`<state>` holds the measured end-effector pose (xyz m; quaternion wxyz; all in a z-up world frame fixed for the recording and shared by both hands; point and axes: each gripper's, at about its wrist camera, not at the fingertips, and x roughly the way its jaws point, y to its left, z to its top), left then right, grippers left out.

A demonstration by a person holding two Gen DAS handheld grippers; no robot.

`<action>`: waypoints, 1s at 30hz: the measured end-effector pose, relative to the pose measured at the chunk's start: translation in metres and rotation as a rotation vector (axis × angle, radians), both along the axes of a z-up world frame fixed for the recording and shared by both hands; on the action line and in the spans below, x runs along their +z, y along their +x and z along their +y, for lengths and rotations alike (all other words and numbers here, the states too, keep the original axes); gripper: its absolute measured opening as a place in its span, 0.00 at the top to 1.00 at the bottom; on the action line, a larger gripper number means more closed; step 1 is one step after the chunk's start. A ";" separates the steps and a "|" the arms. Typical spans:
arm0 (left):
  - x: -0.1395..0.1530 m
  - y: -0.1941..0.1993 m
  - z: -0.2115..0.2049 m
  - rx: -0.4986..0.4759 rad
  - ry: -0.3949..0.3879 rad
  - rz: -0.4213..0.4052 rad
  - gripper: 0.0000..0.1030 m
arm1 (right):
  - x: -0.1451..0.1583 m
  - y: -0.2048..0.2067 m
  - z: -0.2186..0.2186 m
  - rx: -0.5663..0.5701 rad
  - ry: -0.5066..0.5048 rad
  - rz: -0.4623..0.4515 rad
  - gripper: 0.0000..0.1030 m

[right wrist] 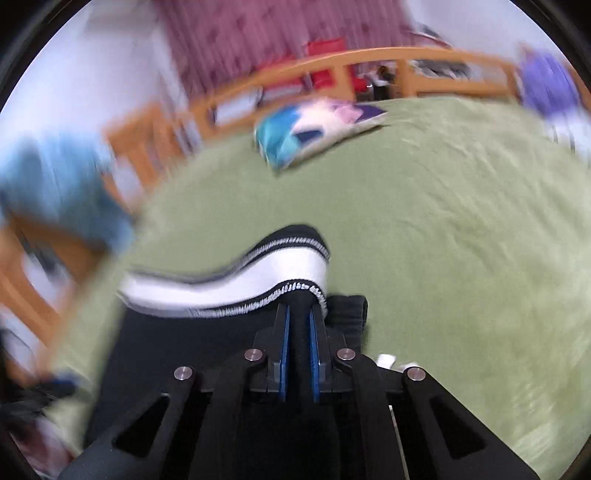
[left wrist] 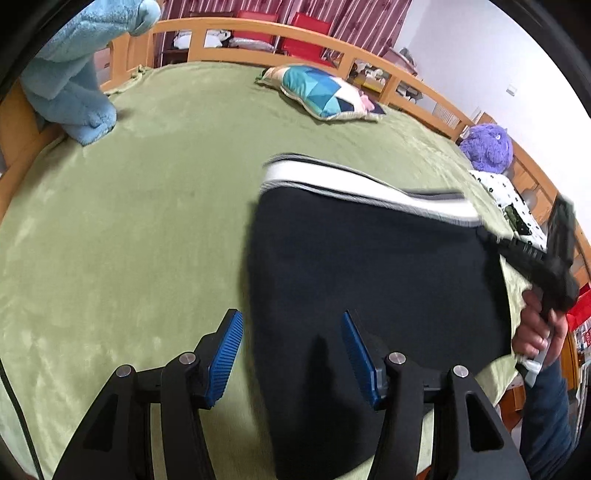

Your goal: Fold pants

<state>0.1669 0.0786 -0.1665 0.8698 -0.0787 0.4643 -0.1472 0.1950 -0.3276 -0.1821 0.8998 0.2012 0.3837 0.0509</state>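
Black pants (left wrist: 369, 277) with a white striped waistband (left wrist: 351, 188) lie on the green blanket (left wrist: 129, 221). My left gripper (left wrist: 291, 317) stands open over the pants' left edge; its blue pads (left wrist: 225, 354) touch nothing. In the right wrist view my right gripper (right wrist: 298, 308) is shut on black cloth of the pants (right wrist: 184, 350) just below the waistband (right wrist: 258, 280), whose right end is lifted. The left wrist view shows that right gripper (left wrist: 487, 236) at the waistband's right end, held by a person's hand (left wrist: 535, 332).
A light blue plush cloth (left wrist: 70, 85) hangs at the far left corner. A patchwork pillow (left wrist: 325, 92) lies by the wooden bed rail (left wrist: 258, 29). A purple plush toy (left wrist: 487, 147) and a white spotted cloth (left wrist: 506, 192) sit at the right.
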 end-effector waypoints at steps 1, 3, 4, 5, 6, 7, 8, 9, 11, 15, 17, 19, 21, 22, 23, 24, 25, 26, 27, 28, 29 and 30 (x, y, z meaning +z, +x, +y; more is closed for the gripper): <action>0.000 0.003 0.000 0.001 -0.004 -0.002 0.44 | -0.007 0.000 -0.004 -0.027 -0.021 0.024 0.91; -0.003 0.010 -0.003 -0.001 -0.014 0.006 0.44 | -0.035 0.006 -0.005 -0.031 -0.083 0.111 0.90; -0.005 0.013 -0.006 -0.003 -0.012 0.014 0.43 | -0.043 0.007 -0.003 -0.031 -0.091 0.135 0.89; -0.006 0.017 -0.008 -0.004 -0.007 0.020 0.43 | -0.043 0.007 -0.002 -0.033 -0.107 0.132 0.88; -0.007 0.020 -0.011 -0.005 -0.003 0.023 0.44 | -0.038 0.006 -0.001 -0.030 -0.119 0.131 0.84; -0.007 0.023 -0.015 -0.009 -0.002 0.019 0.44 | -0.028 0.005 -0.001 -0.030 -0.127 0.133 0.79; -0.006 0.024 -0.018 -0.013 0.002 0.013 0.43 | -0.022 0.003 -0.001 -0.040 -0.130 0.125 0.79; -0.004 0.026 -0.021 -0.014 0.008 0.007 0.43 | -0.011 -0.003 0.000 -0.051 -0.135 0.093 0.79; -0.002 0.031 -0.030 -0.014 0.026 -0.012 0.43 | 0.007 -0.013 0.007 -0.039 -0.169 0.030 0.79; 0.000 0.039 -0.045 -0.025 0.032 -0.022 0.43 | 0.012 -0.021 0.038 0.072 -0.226 -0.037 0.75; -0.004 0.041 -0.053 -0.025 0.059 -0.010 0.43 | -0.002 -0.019 0.052 0.122 -0.249 -0.019 0.73; -0.013 0.037 -0.058 -0.037 0.090 0.010 0.43 | -0.026 -0.013 0.059 0.126 -0.284 0.035 0.72; -0.024 0.027 -0.059 -0.049 0.121 0.032 0.43 | -0.042 -0.020 0.064 0.103 -0.338 -0.006 0.72; -0.030 0.020 -0.059 -0.055 0.146 0.042 0.43 | -0.043 -0.026 0.066 0.096 -0.356 -0.036 0.72; -0.034 0.014 -0.060 -0.060 0.161 0.046 0.43 | -0.043 -0.029 0.069 0.094 -0.377 -0.037 0.72; -0.038 0.003 -0.060 -0.072 0.177 0.047 0.39 | -0.043 -0.030 0.072 0.094 -0.396 -0.031 0.72; -0.039 -0.004 -0.059 -0.082 0.184 0.042 0.35 | -0.042 -0.032 0.072 0.097 -0.401 -0.027 0.72; -0.039 -0.009 -0.059 -0.090 0.189 0.036 0.34 | -0.040 -0.034 0.070 0.104 -0.398 -0.019 0.71; -0.038 -0.015 -0.059 -0.098 0.198 0.030 0.34 | -0.038 -0.034 0.068 0.113 -0.389 -0.010 0.70; -0.036 -0.017 -0.059 -0.099 0.204 0.029 0.34 | -0.036 -0.034 0.067 0.122 -0.379 0.000 0.70; -0.032 -0.019 -0.058 -0.099 0.200 0.032 0.34 | -0.033 -0.035 0.064 0.131 -0.367 0.010 0.70; -0.029 -0.017 -0.057 -0.099 0.185 0.041 0.34 | -0.030 -0.034 0.063 0.135 -0.354 0.018 0.70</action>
